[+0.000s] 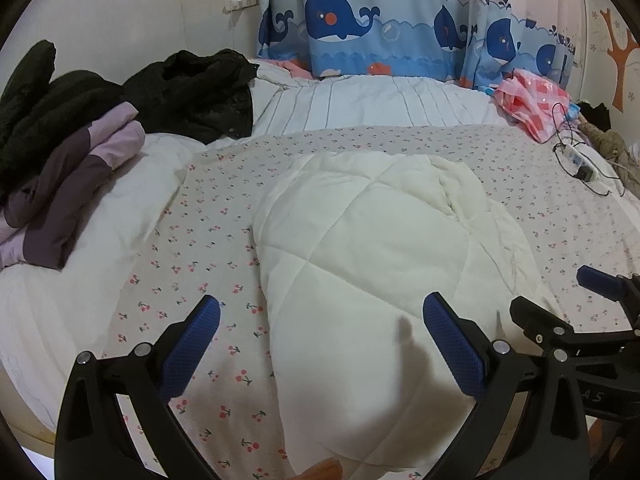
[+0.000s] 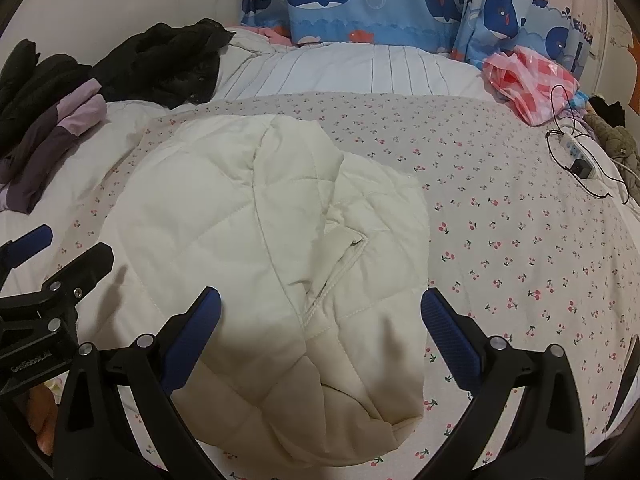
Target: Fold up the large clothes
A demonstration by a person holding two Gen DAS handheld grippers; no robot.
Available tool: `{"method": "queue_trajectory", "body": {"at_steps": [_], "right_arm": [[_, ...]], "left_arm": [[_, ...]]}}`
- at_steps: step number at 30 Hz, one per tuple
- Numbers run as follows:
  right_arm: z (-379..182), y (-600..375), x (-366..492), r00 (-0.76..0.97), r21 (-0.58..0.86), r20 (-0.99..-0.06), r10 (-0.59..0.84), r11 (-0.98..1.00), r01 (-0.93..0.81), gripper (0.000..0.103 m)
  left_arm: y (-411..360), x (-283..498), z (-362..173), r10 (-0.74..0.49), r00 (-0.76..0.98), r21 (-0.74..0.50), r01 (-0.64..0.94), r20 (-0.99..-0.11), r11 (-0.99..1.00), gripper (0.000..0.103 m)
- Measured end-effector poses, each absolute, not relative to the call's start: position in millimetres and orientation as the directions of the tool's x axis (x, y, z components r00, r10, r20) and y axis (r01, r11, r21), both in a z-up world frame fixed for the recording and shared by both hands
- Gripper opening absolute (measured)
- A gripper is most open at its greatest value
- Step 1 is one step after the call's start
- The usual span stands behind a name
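So, white quilted coat (image 1: 372, 264) (image 2: 272, 248) lies bunched mid-bed on the cherry-print sheet (image 1: 192, 240) (image 2: 520, 208), partly folded over itself. Left gripper (image 1: 320, 344) hangs above its near edge, tongs spread wide, nothing btwn them. Right gripper (image 2: 320, 336) same: wide apart, empty, above coat's lower part; the two sit side by side. Far left: black clothes (image 1: 192, 84) (image 2: 168, 56) w/ a purple garment (image 1: 68, 184) (image 2: 52, 136). Far right: pink bag (image 1: 532, 104) (image 2: 528, 80), power strip (image 1: 580, 164) (image 2: 578, 156). Whale curtain (image 1: 380, 20) (image 2: 380, 0) behind.
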State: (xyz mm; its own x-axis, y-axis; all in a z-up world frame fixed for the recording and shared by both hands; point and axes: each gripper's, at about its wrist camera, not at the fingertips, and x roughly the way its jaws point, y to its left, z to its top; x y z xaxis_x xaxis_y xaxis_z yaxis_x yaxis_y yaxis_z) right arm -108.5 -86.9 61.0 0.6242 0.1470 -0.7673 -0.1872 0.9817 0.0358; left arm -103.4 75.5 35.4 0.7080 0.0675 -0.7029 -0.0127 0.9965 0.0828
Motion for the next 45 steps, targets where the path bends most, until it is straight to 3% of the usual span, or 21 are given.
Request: {"method": "queue_trajectory", "body": {"at_steps": [45], "right_arm": [[56.0, -87.1, -107.5, 0.608, 0.067, -0.774, 0.176, 0.978, -0.199, 0.097]], "left_arm": [[78.3, -104.4, 27.3, 0.084, 0.689, 0.087, -0.031, -0.72, 0.996, 0.097]]}}
